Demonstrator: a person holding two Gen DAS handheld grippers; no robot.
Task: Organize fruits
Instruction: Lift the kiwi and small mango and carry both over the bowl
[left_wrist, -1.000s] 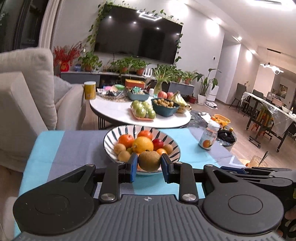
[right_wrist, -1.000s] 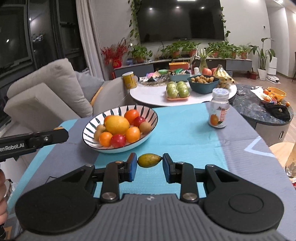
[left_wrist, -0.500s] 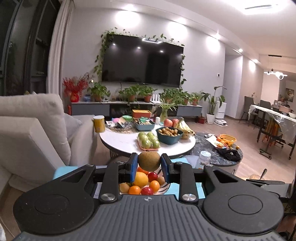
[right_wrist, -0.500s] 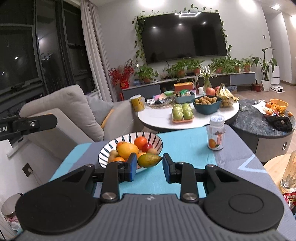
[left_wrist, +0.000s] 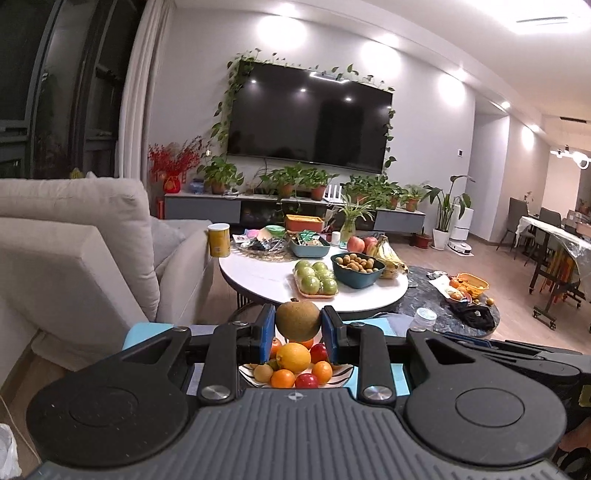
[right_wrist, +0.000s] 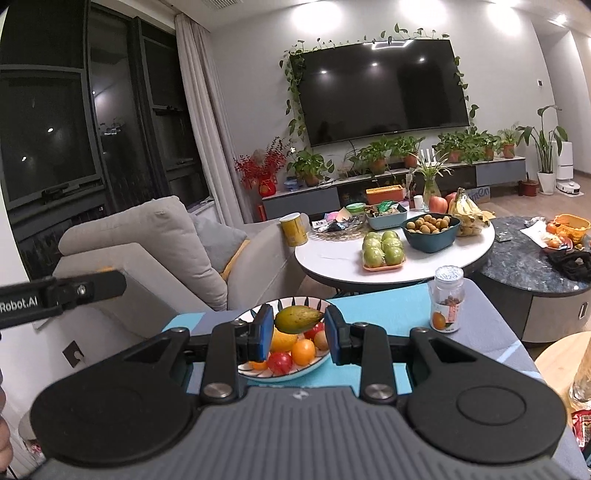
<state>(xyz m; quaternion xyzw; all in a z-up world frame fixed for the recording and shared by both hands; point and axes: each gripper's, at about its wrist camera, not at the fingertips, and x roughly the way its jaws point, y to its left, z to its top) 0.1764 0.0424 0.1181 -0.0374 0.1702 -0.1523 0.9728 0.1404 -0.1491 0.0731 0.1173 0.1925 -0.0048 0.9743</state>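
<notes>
My left gripper (left_wrist: 297, 328) is shut on a round brown pear (left_wrist: 297, 319) and holds it in the air above the striped fruit bowl (left_wrist: 341, 371). Oranges, a yellow lemon (left_wrist: 293, 356) and red fruits fill that bowl. In the right wrist view my right gripper (right_wrist: 299, 326) is shut on a small green-yellow mango (right_wrist: 298, 319), lifted over the same bowl (right_wrist: 284, 373). The left gripper's black arm (right_wrist: 62, 293) crosses the left edge of that view.
The bowl sits on a table with a blue and grey cloth (right_wrist: 373, 314), beside a small jar (right_wrist: 447, 303). Behind stands a white round table (right_wrist: 332, 258) with green apples (right_wrist: 382, 248), a dark bowl of small fruits (right_wrist: 430, 230) and bananas. A grey sofa (left_wrist: 74, 258) is at the left.
Both grippers have risen with their fruits. The bowl has dropped low in both views, and the room behind now fills the frames. The grips on pear and mango are unchanged.
</notes>
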